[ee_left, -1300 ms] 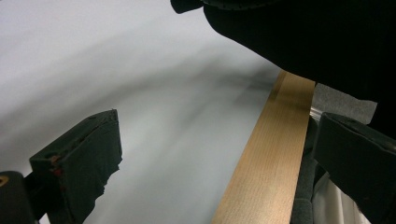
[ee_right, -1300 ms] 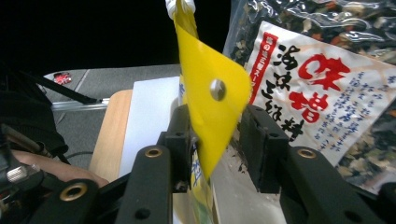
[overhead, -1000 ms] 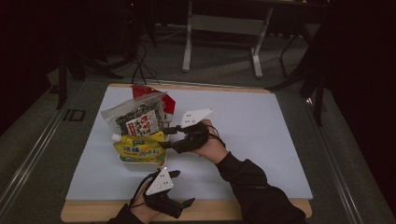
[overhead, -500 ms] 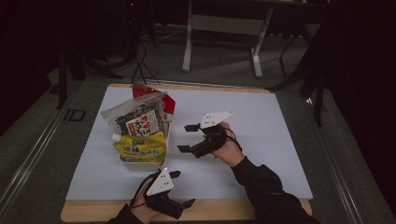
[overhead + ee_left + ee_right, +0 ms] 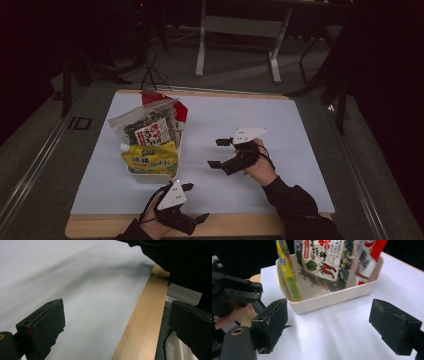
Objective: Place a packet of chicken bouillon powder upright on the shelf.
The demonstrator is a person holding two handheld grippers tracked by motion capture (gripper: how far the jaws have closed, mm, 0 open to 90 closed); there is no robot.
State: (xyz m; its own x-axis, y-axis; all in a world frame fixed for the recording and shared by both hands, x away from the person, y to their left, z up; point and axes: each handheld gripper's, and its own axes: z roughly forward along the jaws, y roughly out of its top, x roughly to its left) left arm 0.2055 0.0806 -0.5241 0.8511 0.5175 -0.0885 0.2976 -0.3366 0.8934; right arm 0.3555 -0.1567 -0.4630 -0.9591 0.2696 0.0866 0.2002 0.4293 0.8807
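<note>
A cream bin [image 5: 131, 169] stands at the left of the white sheet [image 5: 300, 125]. In it a yellow pouch [image 5: 150, 157], a clear packet of dark flakes [image 5: 145, 125] and a red packet [image 5: 182, 112] stand upright. My right gripper [image 5: 216, 153] hovers to the right of the bin and points at it. Its jaws have just been opening and nothing is between them. In the right gripper view the bin [image 5: 329, 298] and pouch [image 5: 287, 272] lie ahead of the right gripper [image 5: 329, 312]. My left gripper [image 5: 196, 202] rests open and empty at the front edge.
The sheet covers a wooden board whose bare strip [image 5: 240, 225] runs along the front, also seen as a wooden edge [image 5: 140, 322] in the left gripper view. A grey metal stand [image 5: 237, 25] is on the floor beyond the table. A dark pole [image 5: 342, 100] stands at the right.
My right gripper has drawn back from the bin toward the right and its jaws have spread apart. The left gripper has stayed put.
</note>
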